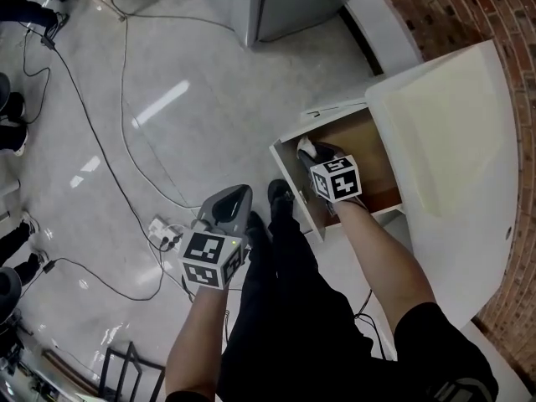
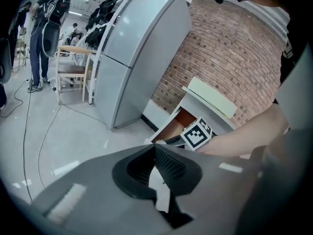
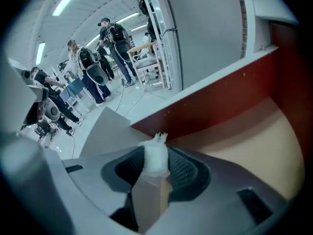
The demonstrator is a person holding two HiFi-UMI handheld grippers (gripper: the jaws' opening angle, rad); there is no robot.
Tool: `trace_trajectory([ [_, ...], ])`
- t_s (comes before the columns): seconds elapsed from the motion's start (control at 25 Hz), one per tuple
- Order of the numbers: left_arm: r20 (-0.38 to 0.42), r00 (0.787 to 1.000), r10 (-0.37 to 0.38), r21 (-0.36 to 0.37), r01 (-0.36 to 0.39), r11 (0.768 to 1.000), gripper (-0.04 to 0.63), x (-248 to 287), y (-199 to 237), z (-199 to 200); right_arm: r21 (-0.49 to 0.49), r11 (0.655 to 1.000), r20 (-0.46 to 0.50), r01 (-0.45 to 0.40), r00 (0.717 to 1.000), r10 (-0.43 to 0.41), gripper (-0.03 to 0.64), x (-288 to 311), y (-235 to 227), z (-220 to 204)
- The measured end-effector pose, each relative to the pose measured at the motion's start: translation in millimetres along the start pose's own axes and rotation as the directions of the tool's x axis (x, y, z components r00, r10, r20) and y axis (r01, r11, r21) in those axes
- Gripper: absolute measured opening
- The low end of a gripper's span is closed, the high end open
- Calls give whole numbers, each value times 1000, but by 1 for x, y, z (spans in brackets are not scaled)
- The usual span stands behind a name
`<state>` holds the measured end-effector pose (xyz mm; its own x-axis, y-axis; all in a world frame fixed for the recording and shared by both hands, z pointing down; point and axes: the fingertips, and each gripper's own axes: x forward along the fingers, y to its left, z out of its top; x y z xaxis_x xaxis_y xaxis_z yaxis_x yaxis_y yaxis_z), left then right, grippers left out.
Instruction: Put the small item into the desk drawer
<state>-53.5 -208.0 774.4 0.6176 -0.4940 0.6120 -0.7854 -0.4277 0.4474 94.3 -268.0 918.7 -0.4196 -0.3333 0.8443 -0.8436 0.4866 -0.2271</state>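
The small item [image 3: 155, 155] is a white lump in clear wrap, and my right gripper [image 3: 156, 173] is shut on it. That gripper [image 1: 313, 152] reaches down into the open desk drawer [image 1: 373, 153], where the white item [image 1: 305, 146] shows at its tip. The drawer has red-brown walls and a tan bottom [image 3: 266, 146], and the item hangs above the bottom near the front wall. My left gripper [image 1: 236, 194] is held over the floor to the left of the drawer, jaws together with nothing in them. From the left gripper [image 2: 157, 174] view the drawer [image 2: 172, 126] lies ahead.
The white desk top [image 1: 456, 132] stands to the right of the drawer against a brick wall [image 1: 444, 7]. A grey fridge [image 2: 142, 58] is behind. Cables [image 1: 126, 141] and a power strip [image 1: 165, 233] lie on the floor. My shoes [image 1: 280, 195] stand by the drawer front. People stand far off.
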Motion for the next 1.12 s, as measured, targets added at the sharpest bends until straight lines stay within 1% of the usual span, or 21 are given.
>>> trace_trajectory([
  [0.16, -7, 1000, -6, -11, 6, 1000, 11, 1, -4, -6, -7, 1000, -33, 2, 999, -2, 142, 16, -4, -4],
  [0.28, -6, 1000, 7, -21, -7, 1000, 11, -3, -2, -7, -1, 1000, -49, -5, 999, 5, 144, 22, -3, 0],
  [0.32, -2, 1000, 12, -28, -12, 1000, 11, -5, -1, -5, 8, 1000, -53, -7, 999, 7, 156, 21, -3, 1],
  [0.44, 8, 1000, 18, -36, -18, 999, 11, -20, -7, 5, 45, 999, -67, 3, 998, 0, 172, 5, -1, 1],
  [0.56, 39, 999, 19, -29, -18, 999, 11, -49, -20, 28, 101, 994, -62, 31, 998, -25, 173, -31, 8, 1],
  [0.64, 72, 997, 24, -18, -23, 1000, 11, -69, -27, 50, 138, 989, -38, 44, 998, -39, 173, -57, 18, 8],
  [0.76, 108, 994, 25, 12, -26, 1000, 11, -100, -38, 76, 202, 978, 24, 48, 998, -54, 172, -102, 35, 21],
  [0.84, 124, 992, 13, 18, -15, 1000, 11, -120, -50, 87, 225, 973, 65, 44, 996, -60, 139, -133, 46, 27],
  [0.92, 138, 990, -5, 24, 2, 1000, 11, -139, -63, 97, 217, 975, 100, 41, 993, -64, 85, -161, 59, 35],
  [0.96, 141, 990, -13, 31, 8, 999, 11, -149, -67, 100, 207, 978, 116, 38, 991, -63, 71, -174, 66, 40],
  [1.12, 165, 986, -30, 50, 22, 998, 11, -181, -76, 110, 144, 989, 174, 30, 983, -55, 52, -217, 93, 63],
])
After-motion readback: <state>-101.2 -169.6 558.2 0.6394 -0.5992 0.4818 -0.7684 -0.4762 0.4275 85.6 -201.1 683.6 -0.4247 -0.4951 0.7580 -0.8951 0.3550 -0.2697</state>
